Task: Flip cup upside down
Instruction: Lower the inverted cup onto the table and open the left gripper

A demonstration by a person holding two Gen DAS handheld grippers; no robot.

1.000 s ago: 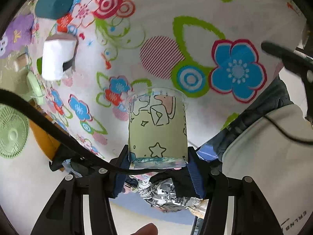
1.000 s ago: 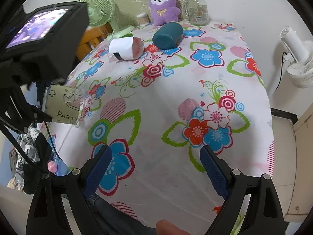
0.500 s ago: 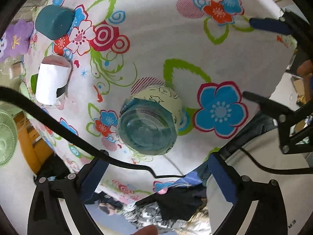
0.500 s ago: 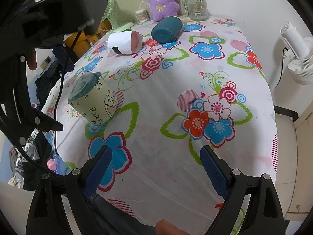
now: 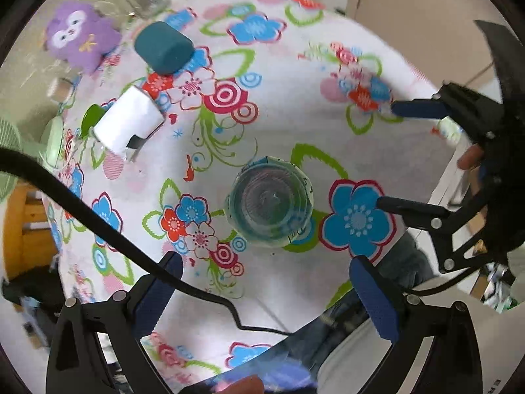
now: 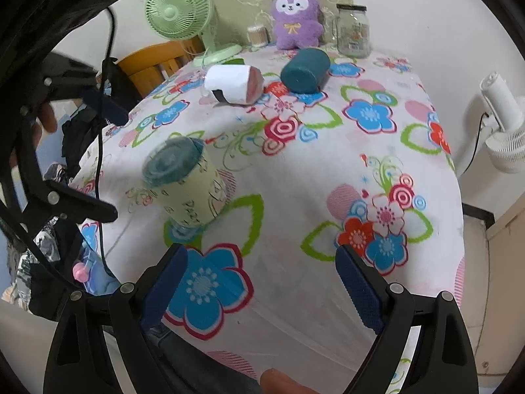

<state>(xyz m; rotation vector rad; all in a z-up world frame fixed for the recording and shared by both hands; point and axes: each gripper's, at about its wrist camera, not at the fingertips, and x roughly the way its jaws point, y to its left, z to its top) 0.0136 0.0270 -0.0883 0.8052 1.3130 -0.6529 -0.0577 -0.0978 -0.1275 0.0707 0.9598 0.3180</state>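
Ahead of the left gripper [image 5: 262,292], beyond its spread, empty jaws: cup [image 5: 269,201], upside down on the floral tablecloth [image 5: 295,115], bluish base facing up, pale green wall with doodles. Ahead and left of the right gripper [image 6: 261,282], jaws likewise wide apart and holding nothing. Farther out past the cup: white roll [image 6: 233,83] lying on its side, teal cylinder [image 6: 305,70] beside it, then purple plush [image 6: 295,16], glass jar [image 6: 352,31], green fan [image 6: 178,8].

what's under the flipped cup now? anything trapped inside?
The cup stands mouth-down on the floral tablecloth, over a green leaf print beside a blue flower. Its thick blue-tinted base and paper sleeve hide the interior, so I cannot tell.
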